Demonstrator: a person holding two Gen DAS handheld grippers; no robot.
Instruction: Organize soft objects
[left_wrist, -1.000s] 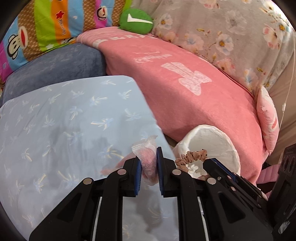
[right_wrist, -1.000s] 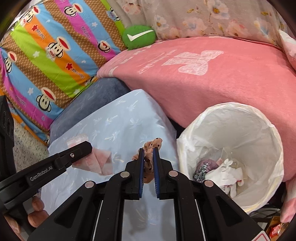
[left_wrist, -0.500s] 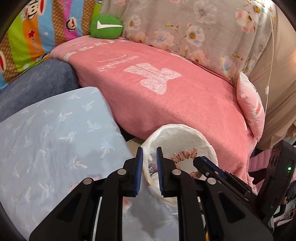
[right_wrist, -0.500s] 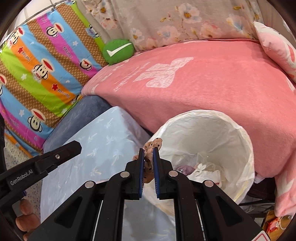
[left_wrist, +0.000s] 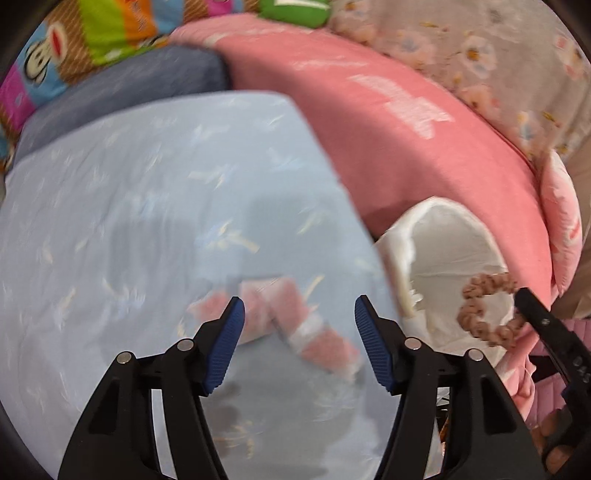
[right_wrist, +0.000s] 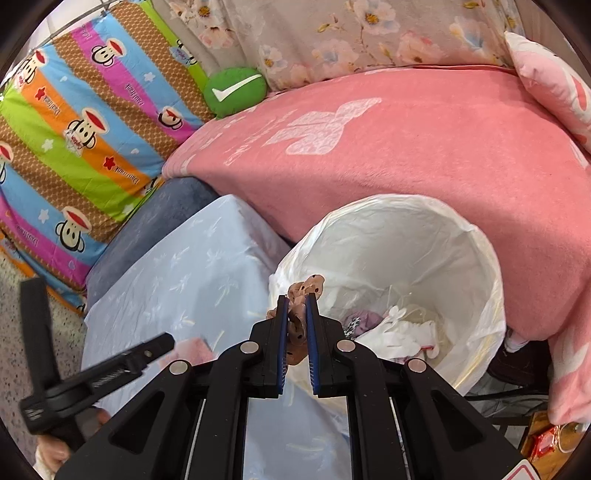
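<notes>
Right claw (right_wrist: 295, 332) is clamped on a brown scrunchie (right_wrist: 301, 317) just over the white-lined bin (right_wrist: 480, 280); left claw (left_wrist: 298, 336) gapes wide above a pink packet (left_wrist: 295, 314) on the blue sheet (left_wrist: 129, 203).

Brown dotted scrunchie (right_wrist: 297, 325) over white-lined bin (right_wrist: 480, 240)

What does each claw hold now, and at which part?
The right claw pinches the brown scrunchie by a section of its ruffled band. The left claw is open and holds nothing.

Right hand-held gripper (right_wrist: 295, 325) pinches brown scrunchie (right_wrist: 301, 295) over white-lined bin (right_wrist: 491, 280).
</notes>
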